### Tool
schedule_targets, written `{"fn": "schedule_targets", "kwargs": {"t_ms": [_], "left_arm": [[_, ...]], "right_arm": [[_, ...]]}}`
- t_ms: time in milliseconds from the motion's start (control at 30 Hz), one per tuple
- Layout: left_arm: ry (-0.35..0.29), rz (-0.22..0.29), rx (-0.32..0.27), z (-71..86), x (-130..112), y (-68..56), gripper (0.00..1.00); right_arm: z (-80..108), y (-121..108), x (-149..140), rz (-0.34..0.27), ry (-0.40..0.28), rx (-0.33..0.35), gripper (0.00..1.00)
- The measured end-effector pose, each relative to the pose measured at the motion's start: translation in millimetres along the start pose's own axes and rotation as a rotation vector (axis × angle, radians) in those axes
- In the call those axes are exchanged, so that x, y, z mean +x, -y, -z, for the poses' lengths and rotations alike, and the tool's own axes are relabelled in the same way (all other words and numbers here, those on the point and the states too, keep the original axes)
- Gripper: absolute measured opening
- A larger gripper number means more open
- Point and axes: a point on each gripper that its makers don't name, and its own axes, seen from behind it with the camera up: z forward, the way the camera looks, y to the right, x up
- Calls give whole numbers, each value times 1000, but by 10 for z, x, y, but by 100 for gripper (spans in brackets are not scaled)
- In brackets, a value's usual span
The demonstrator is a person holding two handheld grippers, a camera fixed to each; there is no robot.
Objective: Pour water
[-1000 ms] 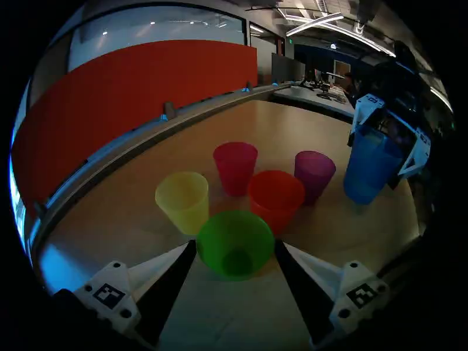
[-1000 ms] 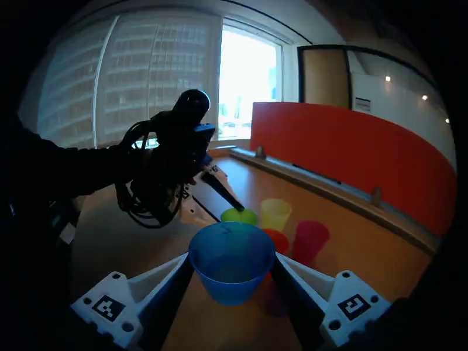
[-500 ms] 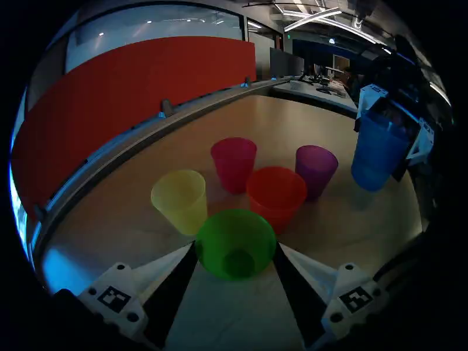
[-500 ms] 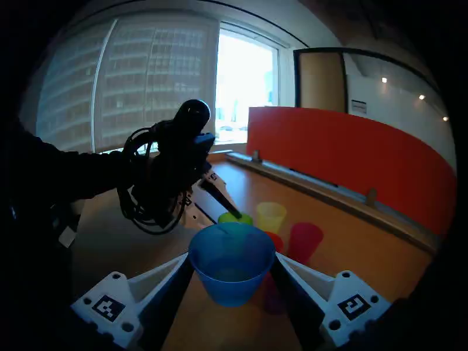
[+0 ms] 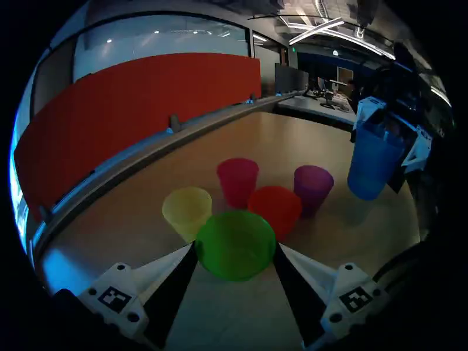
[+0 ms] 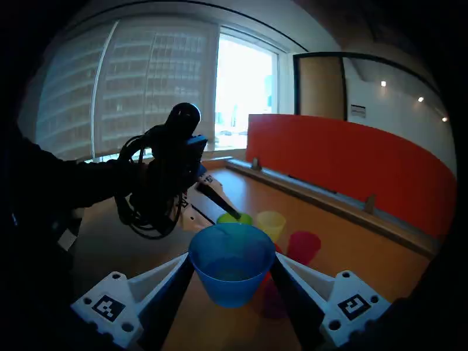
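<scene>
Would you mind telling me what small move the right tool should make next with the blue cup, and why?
Probably carry the blue cup across until its rim is above the green cup held in the left tool; the two are apart, and the blue cup is roughly upright.

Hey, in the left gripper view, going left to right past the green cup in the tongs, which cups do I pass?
Left to right: yellow cup → pink cup → orange cup → purple cup → blue cup. The green cup overlaps the pink one, so it is left out.
</scene>
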Motion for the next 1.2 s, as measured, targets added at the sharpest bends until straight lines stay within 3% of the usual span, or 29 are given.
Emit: {"fn": "schedule_targets", "kwargs": {"t_ms": [300, 767, 1200], "left_arm": [[-76, 51, 22, 238, 228, 13, 88], [-178, 38, 41, 612, 542, -137, 88], [-258, 50, 48, 887, 725, -174, 88]], "right_arm": [[13, 37, 141, 6, -18, -1, 90], [8, 75, 355, 13, -46, -1, 90], [42, 77, 502, 31, -68, -9, 90]]}}
